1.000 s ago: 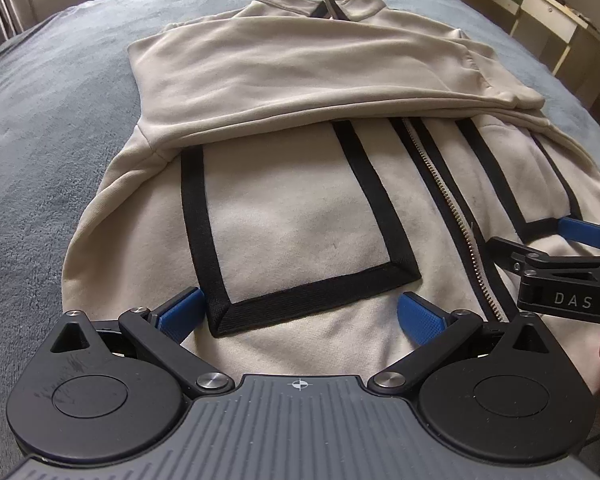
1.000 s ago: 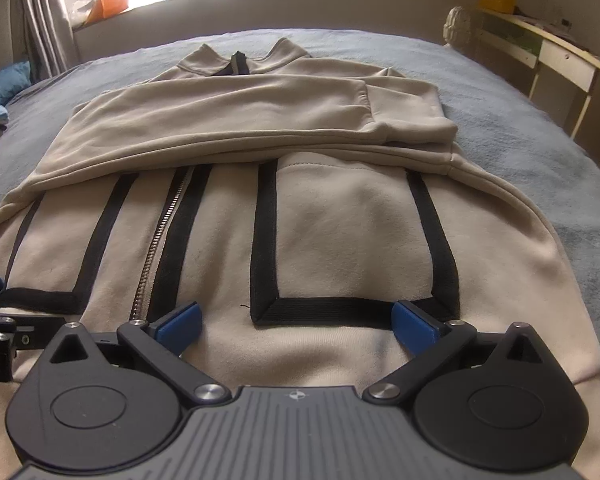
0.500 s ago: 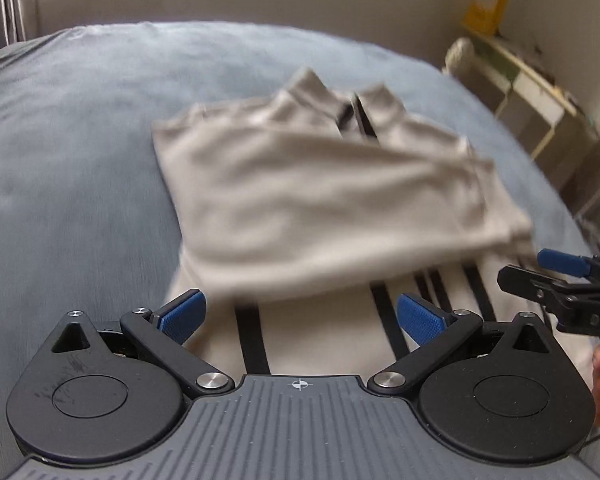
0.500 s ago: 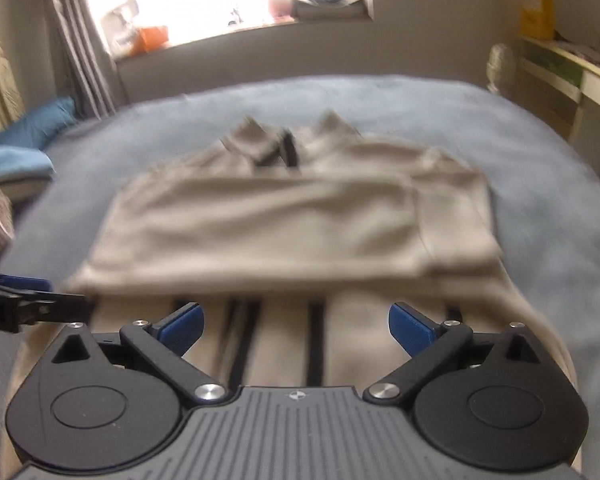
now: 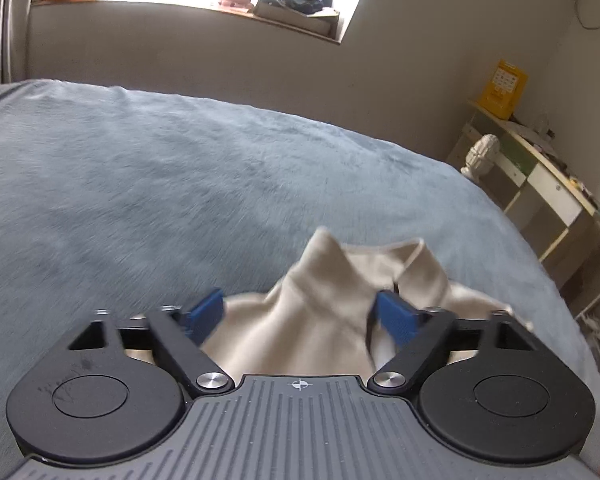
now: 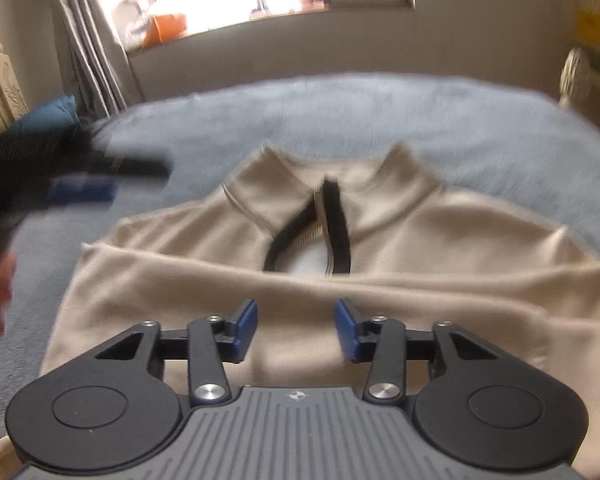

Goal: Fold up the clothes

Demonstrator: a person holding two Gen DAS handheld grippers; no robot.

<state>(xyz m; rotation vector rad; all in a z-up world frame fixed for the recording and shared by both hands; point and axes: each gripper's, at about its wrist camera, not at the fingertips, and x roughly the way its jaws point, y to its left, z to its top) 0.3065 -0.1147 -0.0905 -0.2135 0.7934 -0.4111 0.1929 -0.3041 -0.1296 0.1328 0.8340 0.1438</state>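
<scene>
Both tongs, left tongs [image 5: 298,316] and right tongs [image 6: 296,326], were closing, empty, over the soft, floppy jacket [image 6: 440,256]; its collar at 12 o'clock looked easiest to pinch.

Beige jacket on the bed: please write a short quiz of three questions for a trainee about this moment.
1. True or false: the beige jacket lies on a blue-grey blanket.
2. What runs down from the jacket's collar? A) buttons B) zipper C) laces
3. Fill in: between the right gripper pads there is only flat ____.

Key
1. True.
2. B, the zipper.
3. Fabric; the jaws are closing, as are the left gripper jaws beside the collar.
</scene>
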